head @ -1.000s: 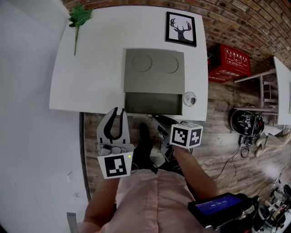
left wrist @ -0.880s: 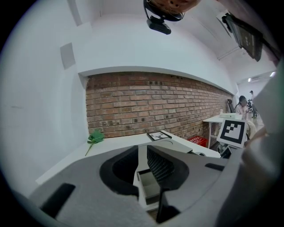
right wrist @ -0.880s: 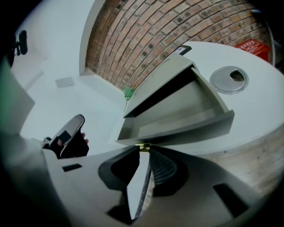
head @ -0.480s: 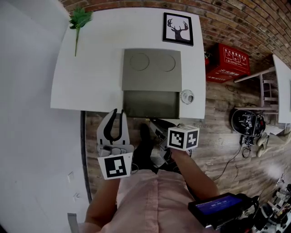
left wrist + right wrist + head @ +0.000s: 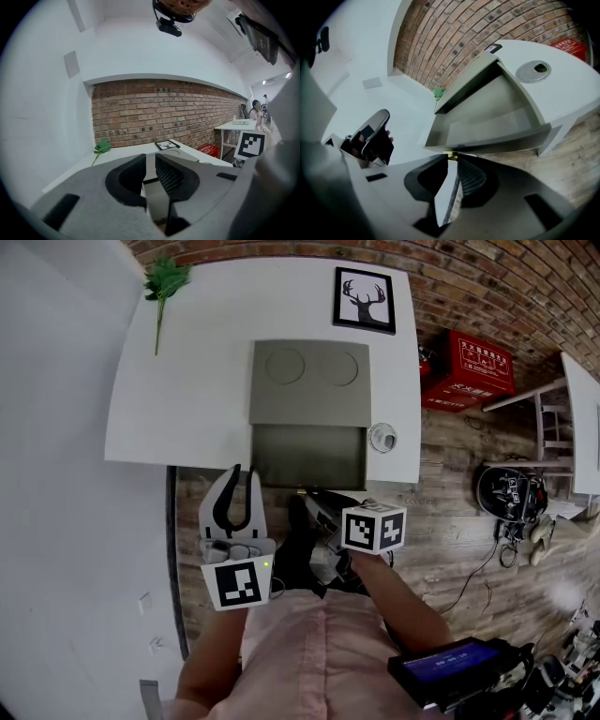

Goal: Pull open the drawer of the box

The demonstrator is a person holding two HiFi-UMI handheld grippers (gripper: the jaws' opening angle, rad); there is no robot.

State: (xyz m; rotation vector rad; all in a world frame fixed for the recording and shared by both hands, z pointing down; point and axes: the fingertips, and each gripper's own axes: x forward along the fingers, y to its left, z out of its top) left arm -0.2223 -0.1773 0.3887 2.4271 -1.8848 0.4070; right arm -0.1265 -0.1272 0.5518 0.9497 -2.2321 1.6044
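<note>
While the drawer stands pulled out of the box toward the white table's near edge, the right gripper pinches its small brass knob; the left gripper hangs alongside, jaws slightly parted, grasping nothing.

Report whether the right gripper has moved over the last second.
Yes. In the head view the right gripper has drawn back from the table edge toward the person, pulling the drawer further out by its knob.
</note>
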